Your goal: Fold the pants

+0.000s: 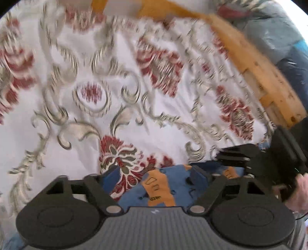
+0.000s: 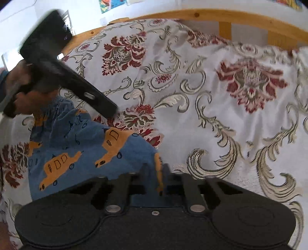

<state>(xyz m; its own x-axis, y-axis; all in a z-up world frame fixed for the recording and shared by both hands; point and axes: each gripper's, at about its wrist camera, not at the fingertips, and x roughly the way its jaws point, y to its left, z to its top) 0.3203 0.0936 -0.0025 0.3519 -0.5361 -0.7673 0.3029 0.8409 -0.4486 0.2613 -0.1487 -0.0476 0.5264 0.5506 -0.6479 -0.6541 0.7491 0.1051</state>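
My right claw (image 2: 160, 177) is pinched together on an edge of the pants (image 2: 77, 146), soft blue knit printed with orange cars, lying rumpled on the bed. My left claw (image 1: 154, 173) stands apart over the same cloth (image 1: 161, 184), gripping nothing. The bedspread (image 2: 192, 80) is pale woven fabric with raised red florals and beige scrolls, bounded by a wooden bed frame (image 2: 211, 16).
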